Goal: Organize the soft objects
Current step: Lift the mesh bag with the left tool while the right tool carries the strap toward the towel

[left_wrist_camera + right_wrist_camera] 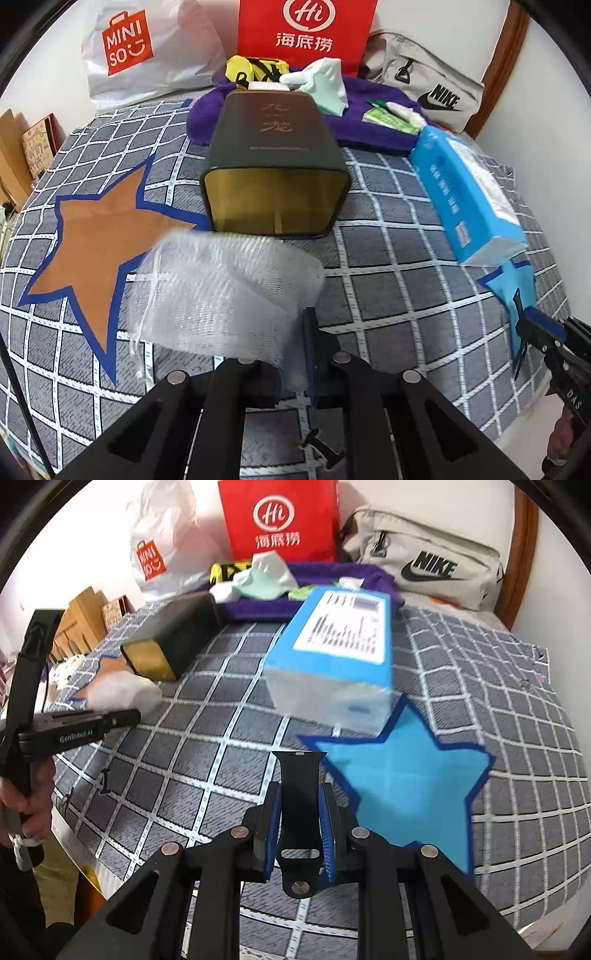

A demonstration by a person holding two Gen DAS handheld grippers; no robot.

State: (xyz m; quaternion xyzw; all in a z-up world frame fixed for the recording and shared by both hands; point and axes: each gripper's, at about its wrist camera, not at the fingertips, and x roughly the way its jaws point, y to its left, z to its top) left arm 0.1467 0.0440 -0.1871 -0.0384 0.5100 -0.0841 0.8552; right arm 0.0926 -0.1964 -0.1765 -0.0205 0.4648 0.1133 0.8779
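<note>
1. While the bed's checked cover (229,775) fills both views, the right claw (300,827) sits nearest in the right wrist view, closed narrow on a black watch strap (299,794); the strap stands between the blue pads (327,823) and juts past them above the cover.
2. Left claw (295,354): closed almost fully, with the edge of a white mesh pouch (229,291) caught at its blue pad. The pouch is motion-blurred and lies beside an orange star patch (96,251).
3. Blue star patch (402,786): just beyond the right claw, on the cover.
4. Blue tissue pack (340,653): past the blue star, its near end at the star's upper point.
5. Dark tin box (277,162): on its side, open mouth facing the left claw, just behind the pouch.
6. Purple towel (354,118): behind the tin, carrying white and green cloths (325,85).
7. Farthest, against the wall: a white shopping bag (147,55), a red paper bag (306,29) and a grey sports bag (428,557).
</note>
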